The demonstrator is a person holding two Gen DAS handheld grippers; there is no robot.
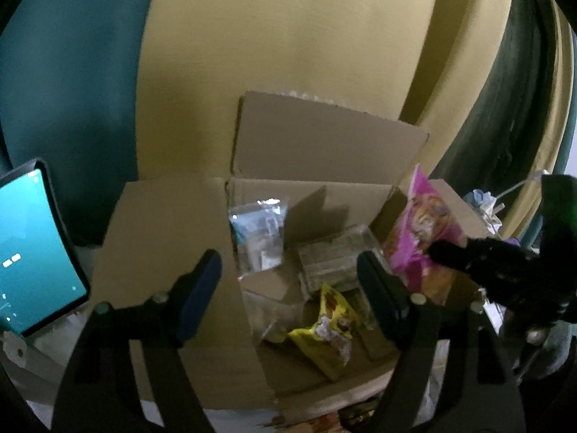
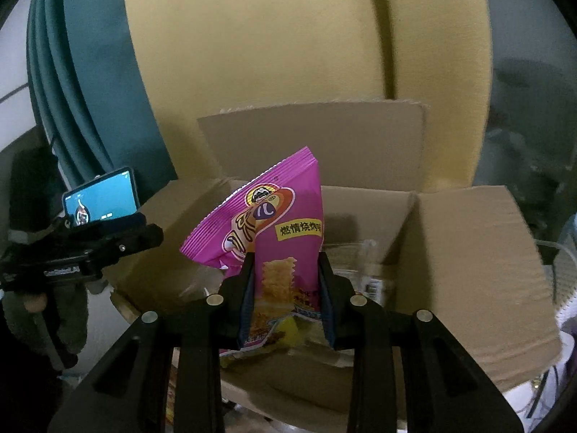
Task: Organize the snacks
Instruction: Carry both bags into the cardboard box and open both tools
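Note:
An open cardboard box (image 1: 173, 234) stands before me with its flaps spread; it also shows in the right wrist view (image 2: 468, 252). Inside lie a clear plastic bag (image 1: 259, 231), a clear tray (image 1: 335, 256) and a yellow snack bag (image 1: 331, 328). My right gripper (image 2: 285, 281) is shut on a pink snack bag (image 2: 285, 223) and holds it upright over the box's right side; in the left wrist view the bag (image 1: 422, 231) hangs at the box's right flap. My left gripper (image 1: 288, 281) is open and empty above the box's front edge.
A yellow cushion (image 1: 288, 36) and teal fabric (image 1: 72, 72) rise behind the box. A phone with a lit screen (image 1: 32, 249) is mounted at the left. More snack packets (image 1: 353, 415) lie below the box's front edge. White items (image 1: 487, 205) sit at the right.

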